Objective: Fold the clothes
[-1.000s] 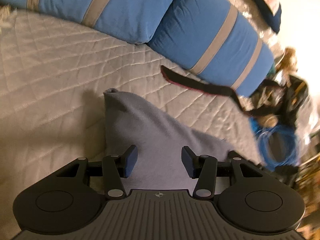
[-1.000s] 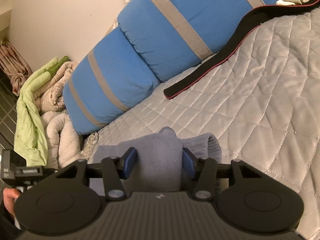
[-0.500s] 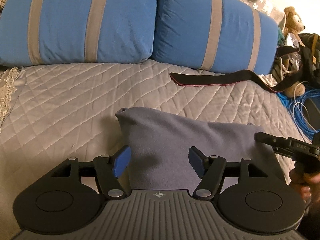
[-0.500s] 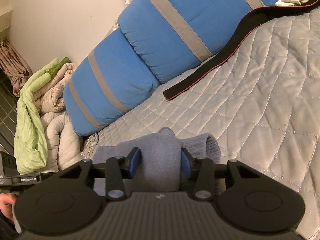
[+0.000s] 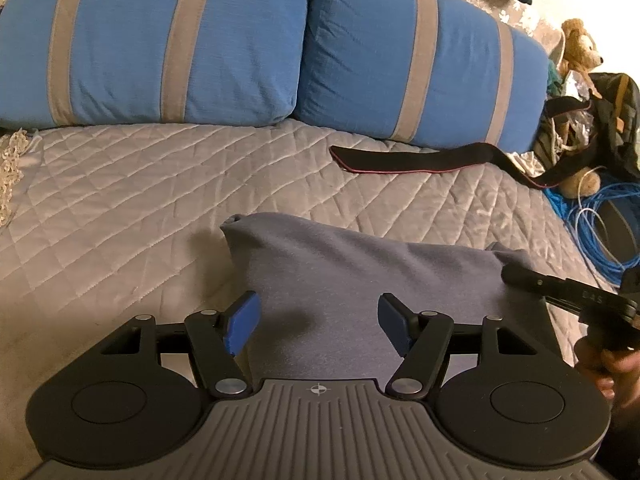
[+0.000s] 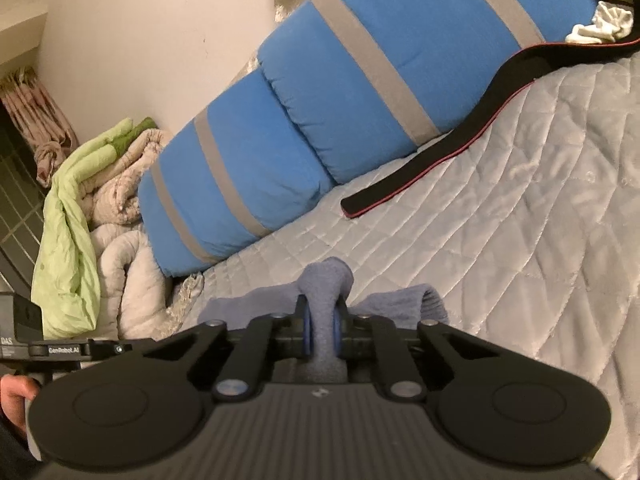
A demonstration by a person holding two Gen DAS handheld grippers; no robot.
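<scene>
Now right gripper pinching grey garment, just closed

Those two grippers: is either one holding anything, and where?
The right gripper has just closed, pinching a bunched fold of the grey-blue garment. The left gripper is open, holding nothing.

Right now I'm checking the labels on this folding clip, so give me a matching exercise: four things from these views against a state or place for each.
Things:
1. left tongs
2. right tongs
3. black strap
4. teddy bear

States or places:
A. flat on the quilt by the pillows
B. open above the grey garment
C. beyond the bed's right edge
D. pinching a fold of garment

Pairs: 1-B, 2-D, 3-A, 4-C
</scene>
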